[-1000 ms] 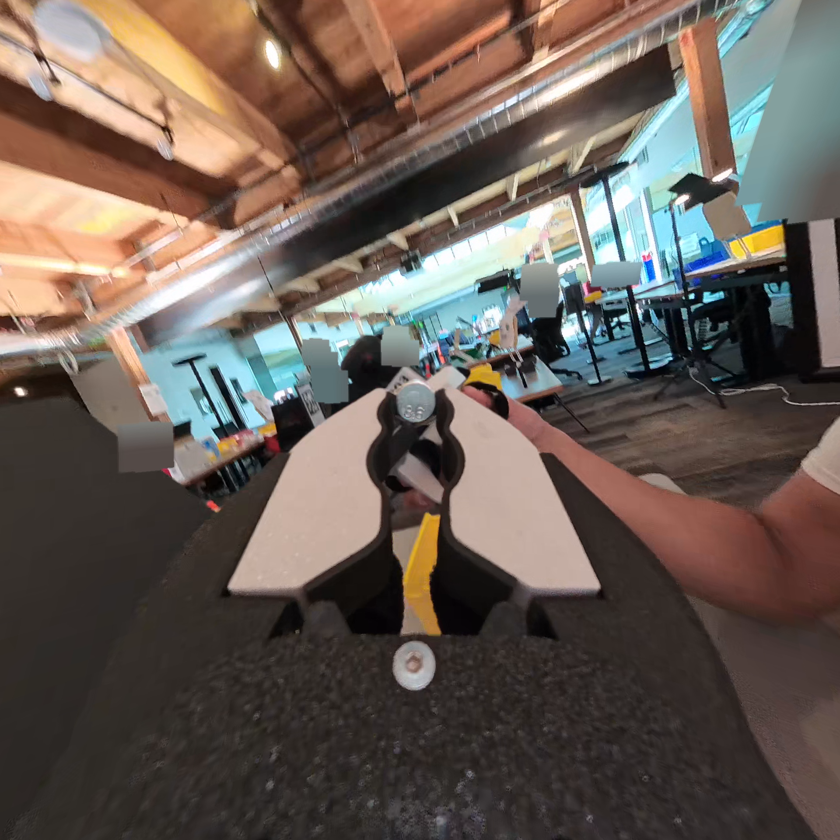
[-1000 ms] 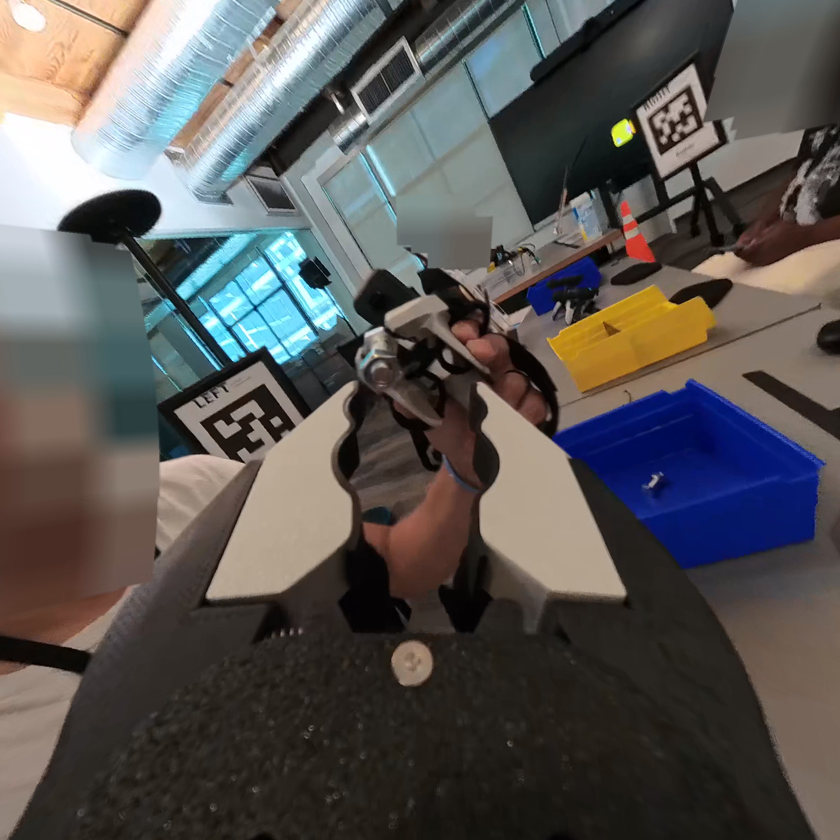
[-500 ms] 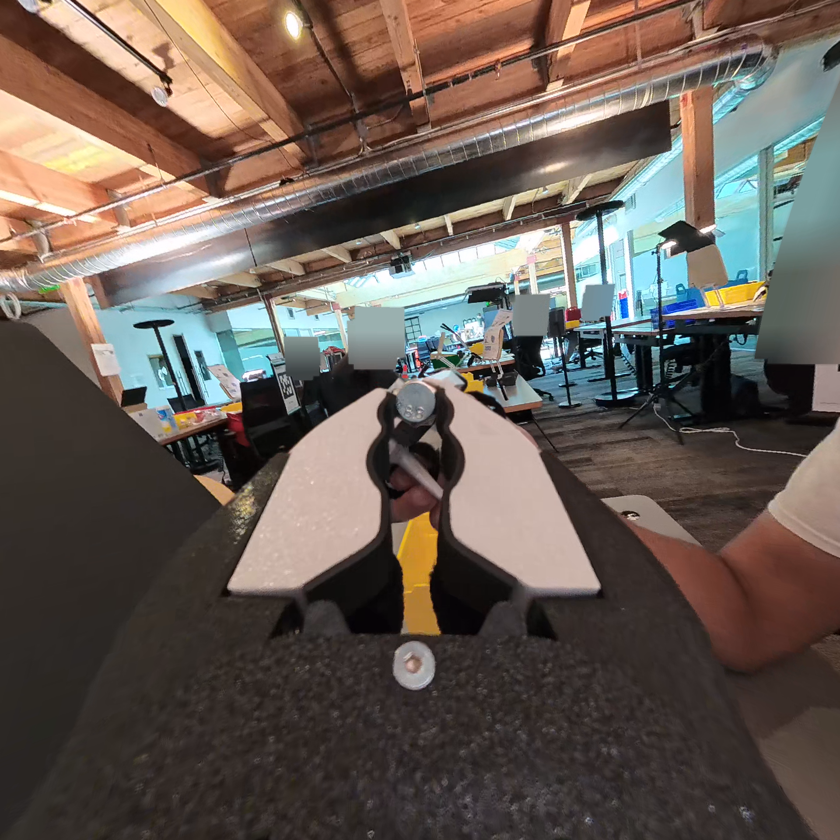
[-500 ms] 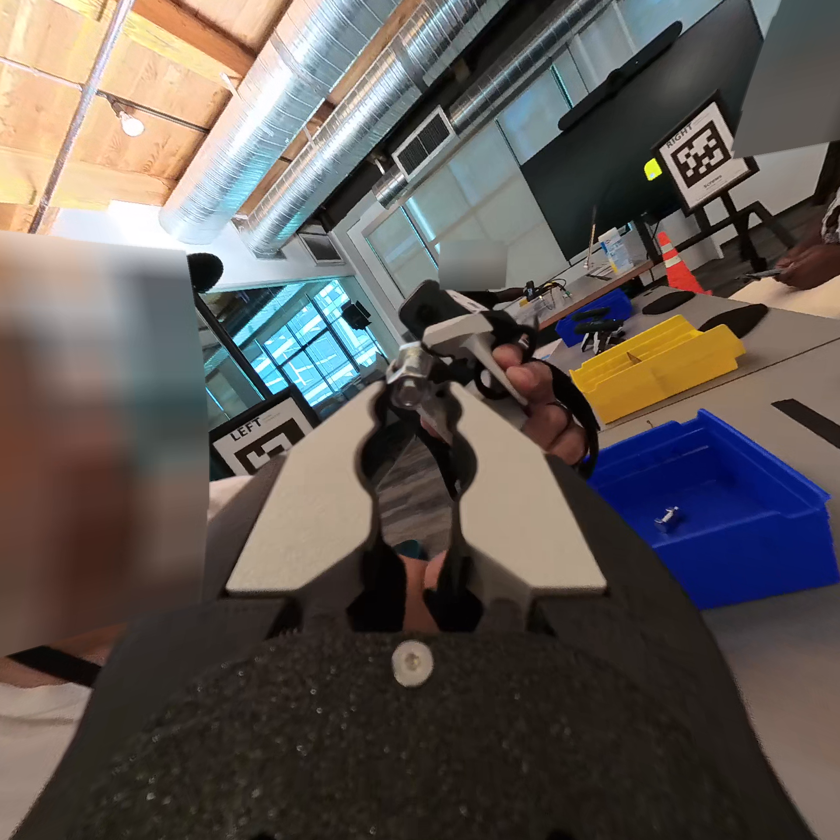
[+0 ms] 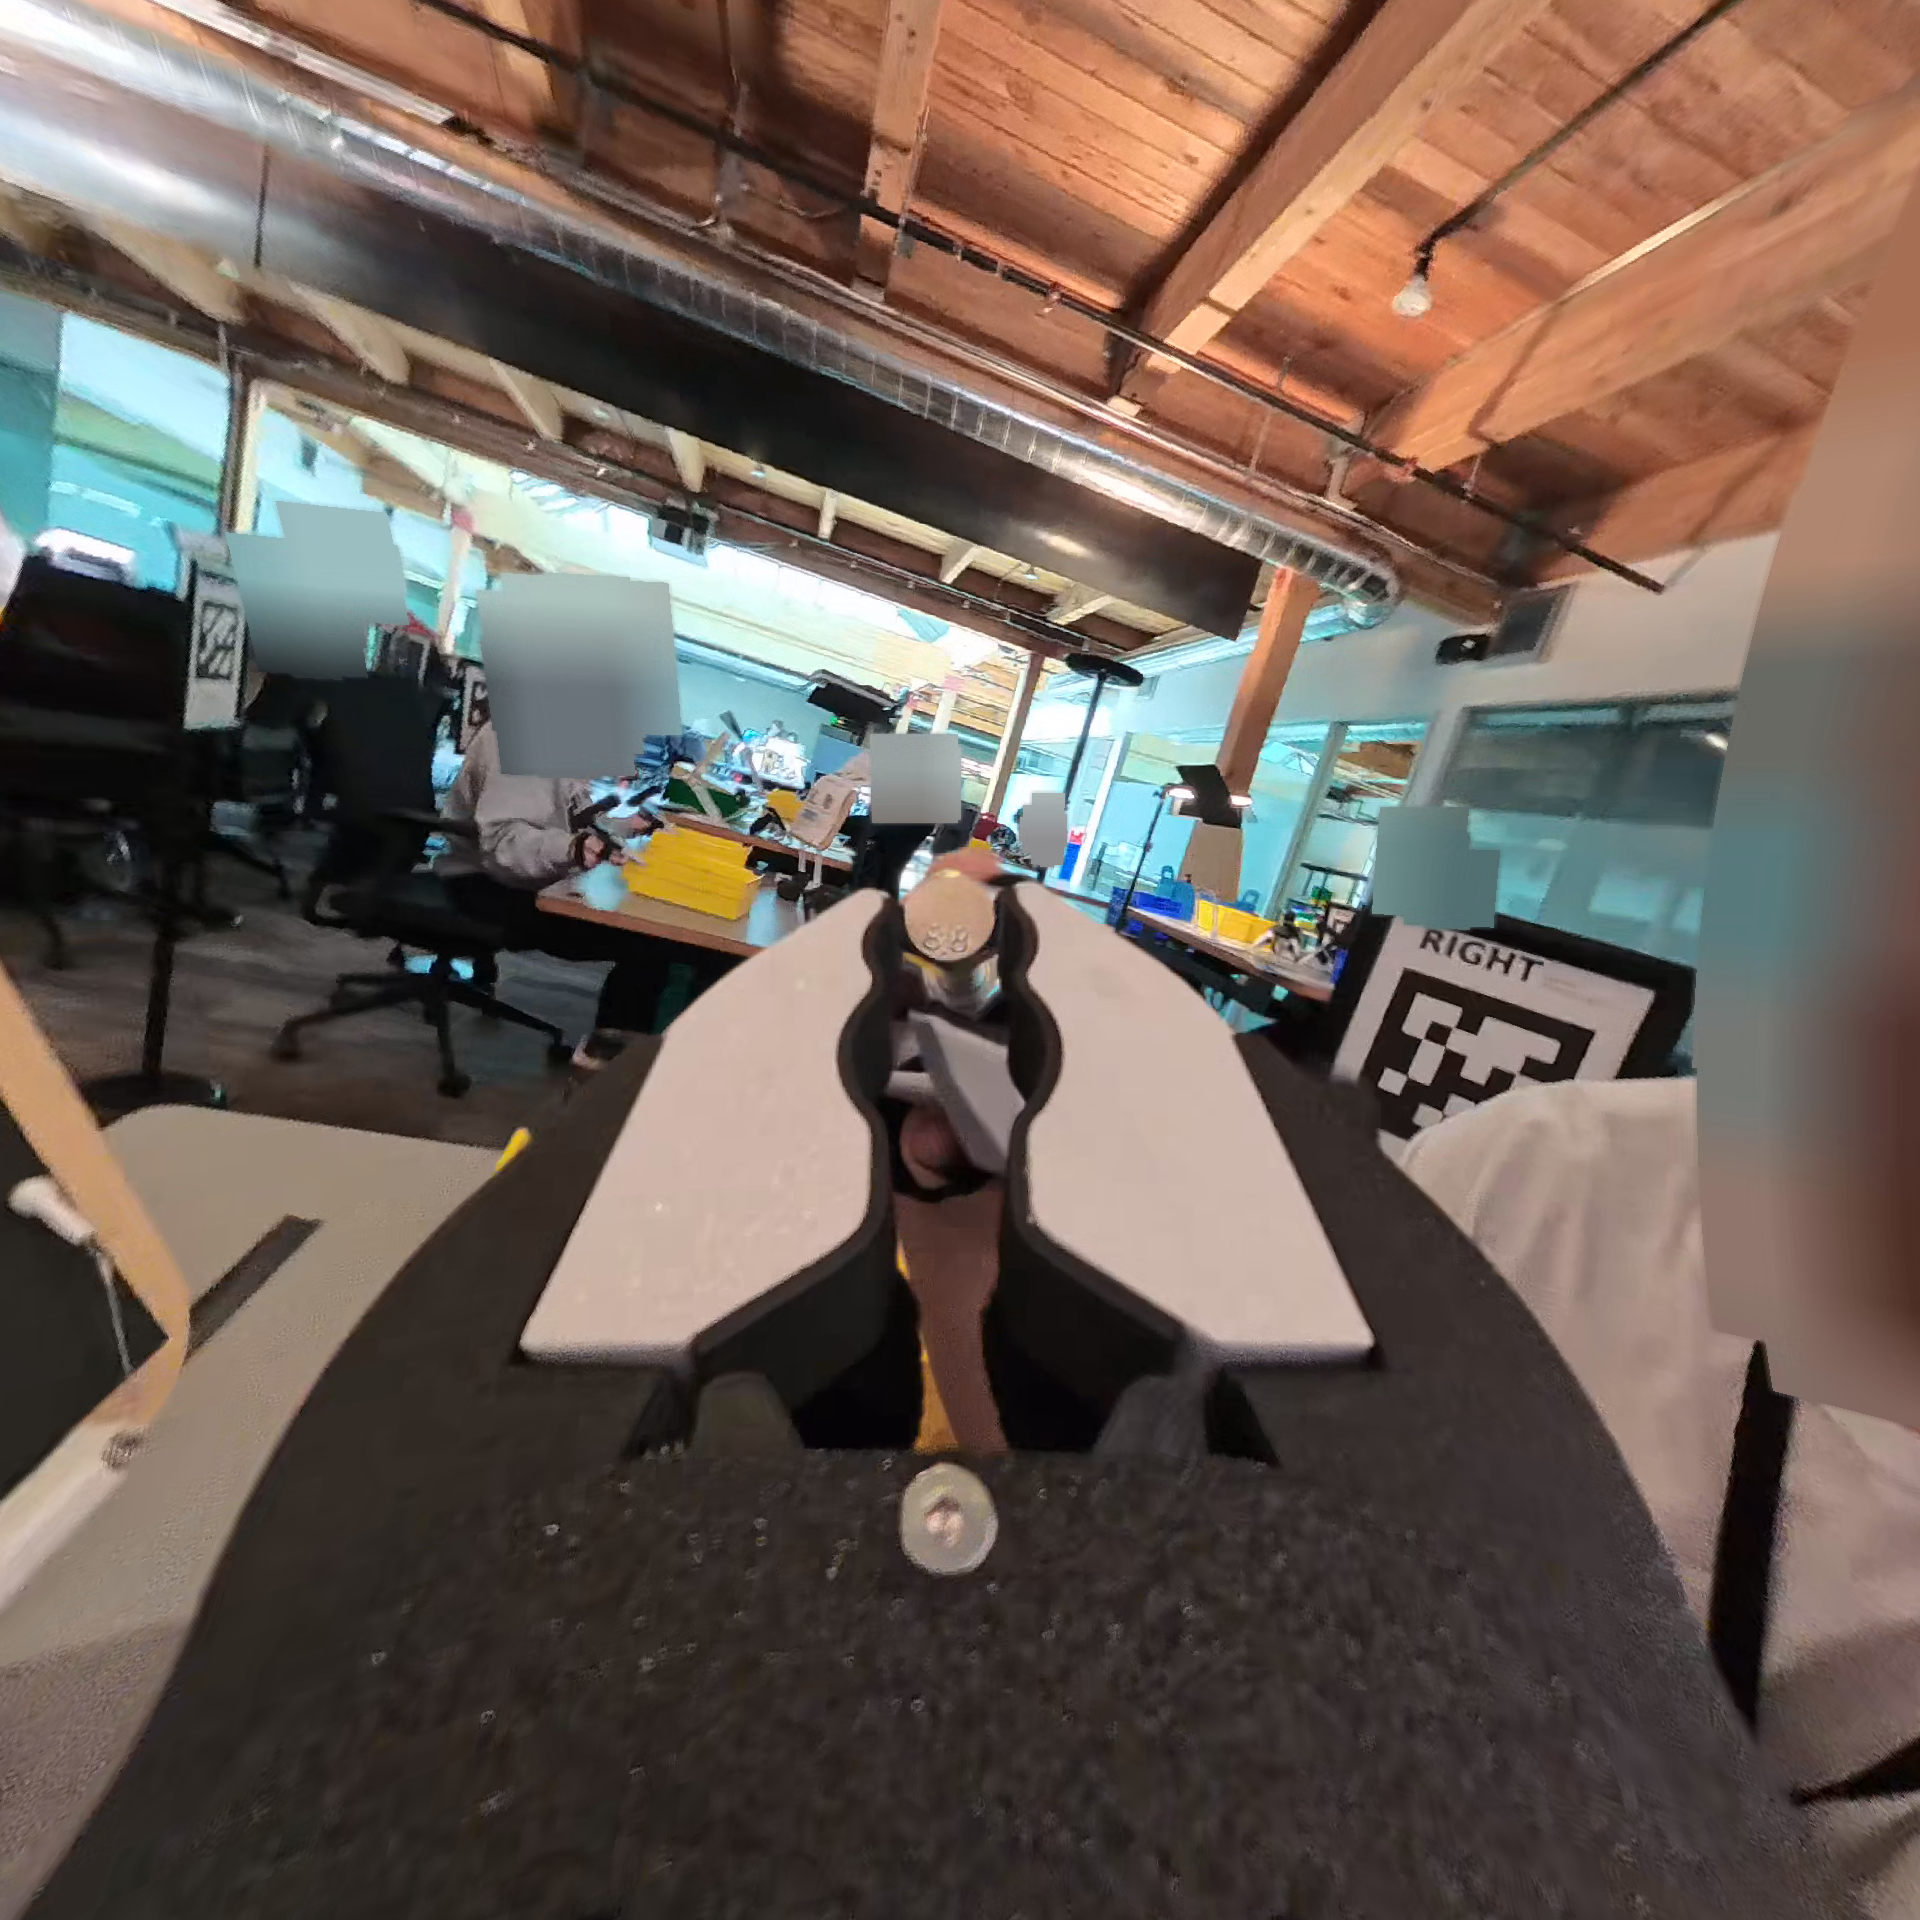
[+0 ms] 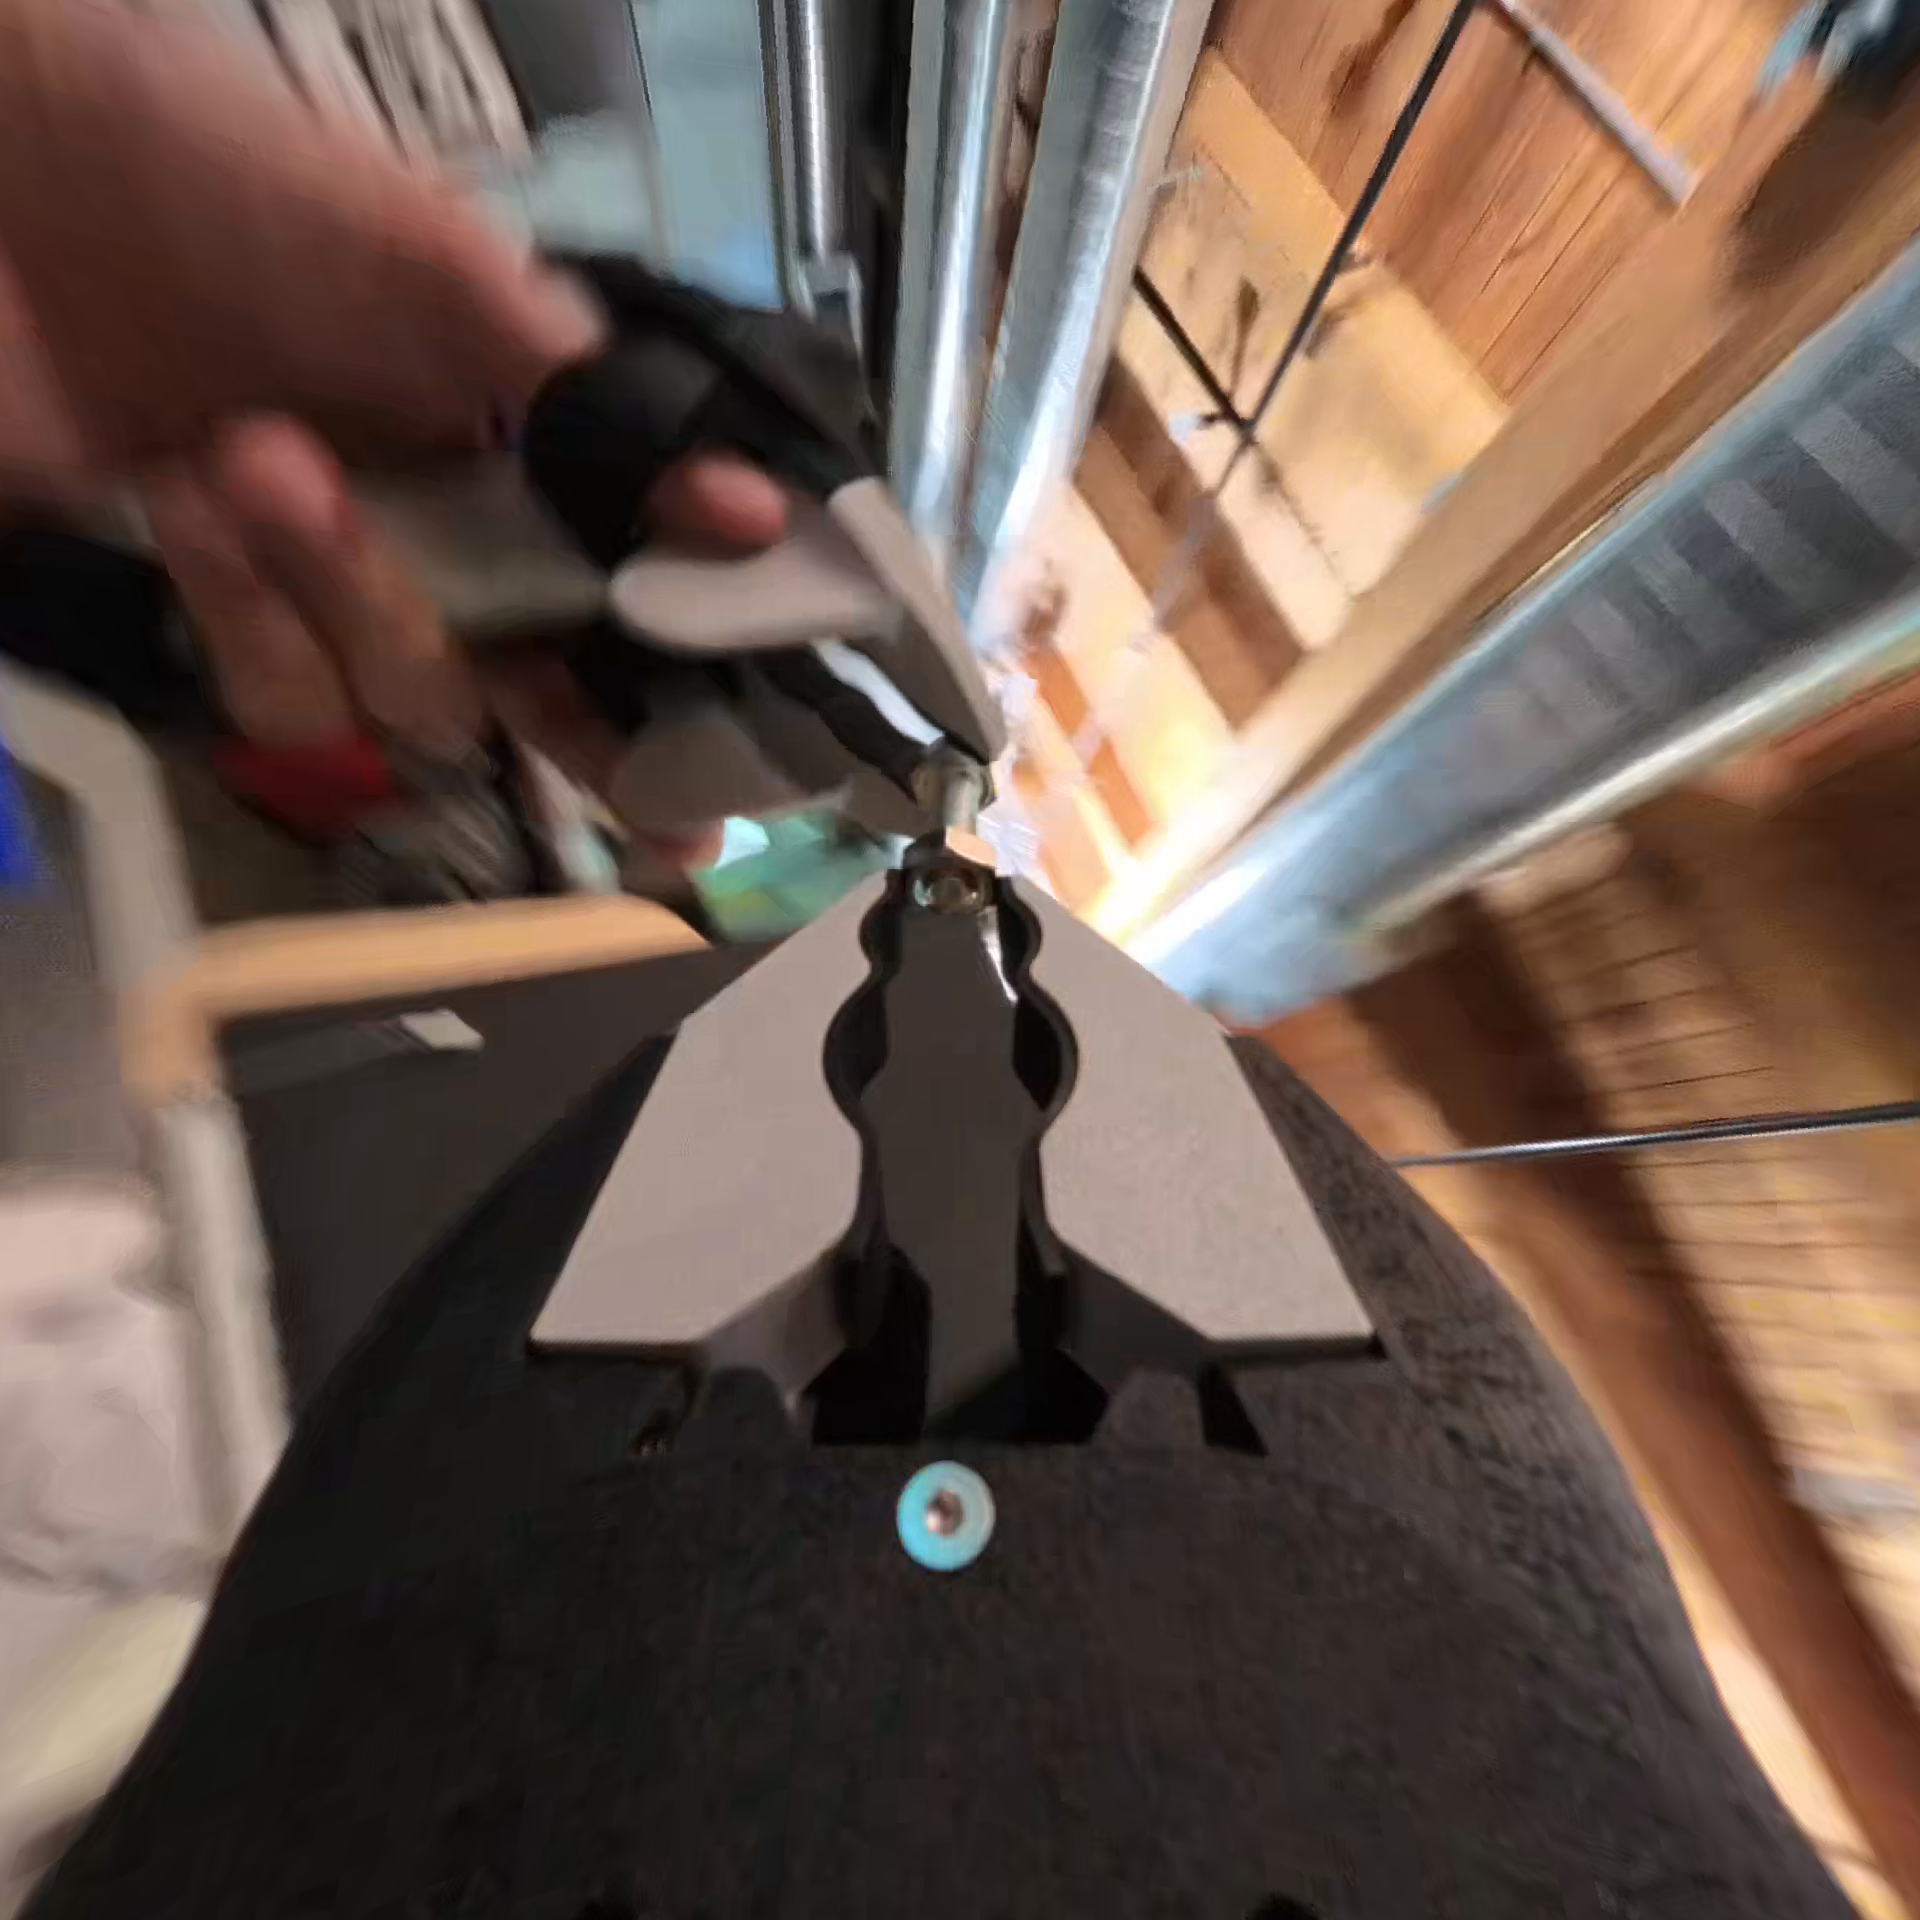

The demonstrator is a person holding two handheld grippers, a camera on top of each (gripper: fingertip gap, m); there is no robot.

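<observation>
In the left wrist view my left gripper (image 5: 948, 902) is shut on a silver hex-head bolt (image 5: 948, 930), held up in the air with its head toward the camera. Right behind the bolt are the grey fingers of the right gripper (image 5: 966, 1081) and a hand. The right wrist view is blurred by motion. There my right gripper (image 6: 945, 891) is shut on a small silver nut (image 6: 940, 888). The left gripper (image 6: 810, 644) comes in from the upper left, held by a hand (image 6: 260, 343), and the threaded end of its bolt (image 6: 954, 795) meets the nut.
A grey table (image 5: 260, 1174) lies low on the left, with a wooden strip (image 5: 83, 1195) at its edge. A black-and-white marker board (image 5: 1475, 1039) stands to the right, beside a white-shirted torso (image 5: 1558, 1247). Farther off are an office chair (image 5: 395, 904) and yellow bins (image 5: 691, 878).
Both grippers have swung round while staying tip to tip. The right view now tilts up to the ceiling and is blurred; the blue and yellow bins have left it. Both grips are unchanged.
</observation>
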